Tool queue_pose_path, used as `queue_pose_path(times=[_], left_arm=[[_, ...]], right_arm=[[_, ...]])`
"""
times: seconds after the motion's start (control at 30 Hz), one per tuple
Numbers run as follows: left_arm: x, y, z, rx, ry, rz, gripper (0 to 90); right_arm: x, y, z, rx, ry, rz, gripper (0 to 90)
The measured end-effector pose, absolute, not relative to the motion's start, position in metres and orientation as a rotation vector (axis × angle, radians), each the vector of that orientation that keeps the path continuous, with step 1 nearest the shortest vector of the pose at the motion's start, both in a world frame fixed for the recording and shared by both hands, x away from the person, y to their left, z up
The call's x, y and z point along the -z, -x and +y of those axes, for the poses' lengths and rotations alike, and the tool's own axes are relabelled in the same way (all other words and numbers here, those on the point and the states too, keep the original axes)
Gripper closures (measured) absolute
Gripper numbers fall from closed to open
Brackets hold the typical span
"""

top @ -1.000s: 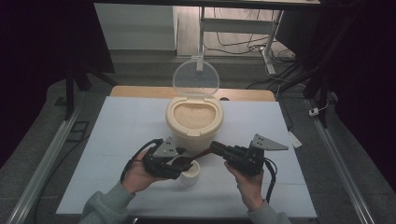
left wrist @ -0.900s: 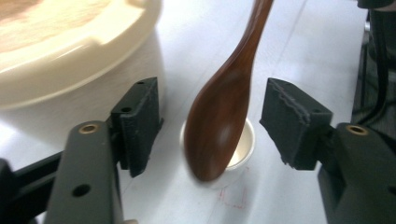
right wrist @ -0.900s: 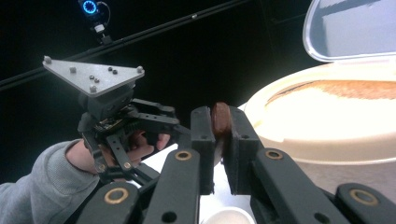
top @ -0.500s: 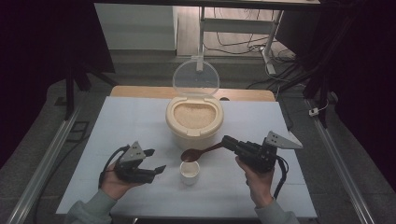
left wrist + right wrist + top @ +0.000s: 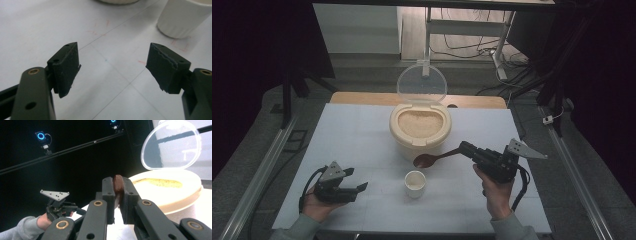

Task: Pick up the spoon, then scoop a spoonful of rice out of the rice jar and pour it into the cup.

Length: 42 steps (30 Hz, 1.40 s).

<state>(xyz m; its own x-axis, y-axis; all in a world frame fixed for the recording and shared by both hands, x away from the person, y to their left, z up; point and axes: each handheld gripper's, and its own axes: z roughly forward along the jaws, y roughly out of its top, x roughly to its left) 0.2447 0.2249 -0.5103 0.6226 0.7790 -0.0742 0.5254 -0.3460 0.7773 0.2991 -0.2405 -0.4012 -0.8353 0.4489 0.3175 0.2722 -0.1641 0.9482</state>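
1. The room is dark all around, and a white counter [image 5: 362, 140] sits in the middle under the light.
2. At the back of the counter stands a cream rice tub [image 5: 417, 131] full of rice, with its clear lid [image 5: 422, 84] tipped up and open.
3. A small white cup [image 5: 415, 183] stands in front of the tub, a little apart from it.
4. The right tongs [image 5: 466, 148] are closed tight on the handle end of a brown spoon [image 5: 432, 159]. The spoon bowl hangs in the air between the tub and the cup, above the counter.
5. In the right gripper view the spoon handle [image 5: 117, 185] stands on its thin edge between the two jaws.
6. The spoon looks light, hard and stiff, and probably smooth. It may slip or turn if the grip is loose, so holding it far back on the handle seems best, and it keeps the bowl free to scoop.
7. The left tongs [image 5: 361, 188] are wide open and hold nothing. They rest low at the near left of the counter, well apart from the cup.
8. The cup looks hard and could tip or break.
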Motion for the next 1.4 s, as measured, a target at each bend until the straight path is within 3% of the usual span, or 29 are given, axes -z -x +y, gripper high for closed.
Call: queue_pose_path(times=[0.7, 1.0, 1.4], left_arm=[[0.511, -0.249, 0.226, -0.381, -2.032, 1.029, 23.9], [0.511, -0.25, 0.229, -0.381, -2.025, 1.04, 23.8], [0.512, -0.251, 0.228, -0.377, -2.044, 1.035, 23.4]], right_arm=[[0.376, -0.301, -0.249, -2.181, -0.802, 1.838, 83.1], [0.354, -0.332, -0.244, -2.087, -0.852, 1.767, 83.1], [0.347, -0.368, -0.207, -1.754, -0.841, 1.828, 83.0]])
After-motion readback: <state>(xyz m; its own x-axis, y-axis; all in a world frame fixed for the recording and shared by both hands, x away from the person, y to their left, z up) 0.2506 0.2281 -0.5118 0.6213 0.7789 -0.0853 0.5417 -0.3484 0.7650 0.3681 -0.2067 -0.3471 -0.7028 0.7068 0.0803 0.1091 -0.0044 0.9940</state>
